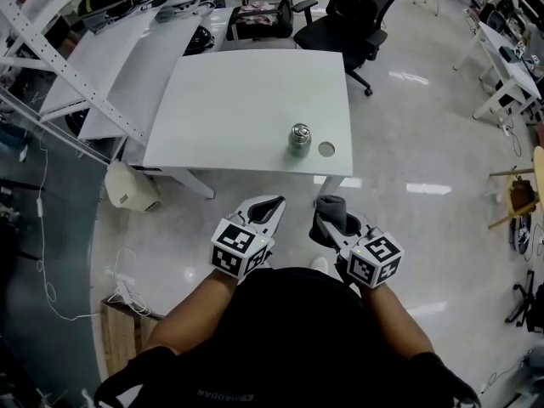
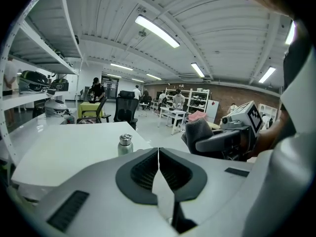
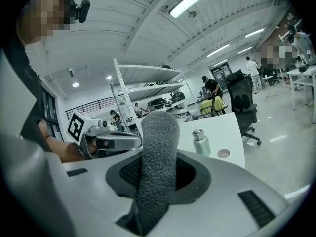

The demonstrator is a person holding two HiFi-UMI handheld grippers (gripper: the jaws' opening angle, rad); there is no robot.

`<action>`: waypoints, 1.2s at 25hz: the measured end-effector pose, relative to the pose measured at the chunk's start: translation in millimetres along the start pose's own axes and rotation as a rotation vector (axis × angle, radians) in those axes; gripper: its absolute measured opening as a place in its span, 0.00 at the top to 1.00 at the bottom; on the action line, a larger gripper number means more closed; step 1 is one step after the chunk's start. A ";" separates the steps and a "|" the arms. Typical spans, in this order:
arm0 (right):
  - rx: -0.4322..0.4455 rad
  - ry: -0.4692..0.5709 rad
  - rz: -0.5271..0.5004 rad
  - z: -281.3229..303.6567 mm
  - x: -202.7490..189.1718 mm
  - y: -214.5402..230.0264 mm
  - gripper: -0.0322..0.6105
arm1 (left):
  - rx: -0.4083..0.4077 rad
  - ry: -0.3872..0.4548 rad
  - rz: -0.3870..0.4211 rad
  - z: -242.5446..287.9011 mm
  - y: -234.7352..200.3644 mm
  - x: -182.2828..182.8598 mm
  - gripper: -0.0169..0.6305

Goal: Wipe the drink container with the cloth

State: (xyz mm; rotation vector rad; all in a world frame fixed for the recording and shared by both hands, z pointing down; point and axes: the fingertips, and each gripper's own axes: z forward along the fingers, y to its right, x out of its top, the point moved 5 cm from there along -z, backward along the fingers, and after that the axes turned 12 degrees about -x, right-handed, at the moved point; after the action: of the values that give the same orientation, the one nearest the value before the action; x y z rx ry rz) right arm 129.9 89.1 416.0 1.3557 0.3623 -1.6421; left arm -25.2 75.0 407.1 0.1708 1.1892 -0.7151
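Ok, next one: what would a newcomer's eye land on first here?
The grey cloth stands clamped upright in the right gripper. Ahead, a lone steel bottle stands by the near edge of the white table, with a small disc beside it. The left gripper is shut and empty, held level with the right one.

The right claw (image 3: 159, 157) hides the bottom of the cloth (image 3: 160, 127), and the disc (image 3: 223, 153) beside the drink container (image 3: 200, 142) is unidentifiable.

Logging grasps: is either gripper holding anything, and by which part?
Right gripper: shut on the cloth by its lower part; top sticks past the jaws. Left gripper: shut, empty.
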 end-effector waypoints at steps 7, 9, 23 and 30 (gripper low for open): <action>-0.036 0.003 0.019 5.3 -3.9 -5.3 0.78 | -0.028 -0.003 0.016 -4.3 -6.7 -2.6 0.95; -0.043 -0.002 0.029 7.6 -5.2 -4.6 0.78 | -0.034 -0.004 0.015 -4.6 -8.4 -3.0 0.95; -0.073 -0.014 0.031 17.8 -4.6 -9.2 0.78 | -0.053 0.002 0.024 -10.2 -23.1 -1.8 0.95; -0.072 -0.016 0.027 17.1 -5.9 -9.0 0.78 | -0.050 -0.002 0.027 -11.8 -21.7 -4.9 0.95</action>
State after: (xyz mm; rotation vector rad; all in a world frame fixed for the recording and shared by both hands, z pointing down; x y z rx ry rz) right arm 112.1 84.2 424.1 1.2875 0.3884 -1.6023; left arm -48.1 65.9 412.1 0.1441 1.1998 -0.6609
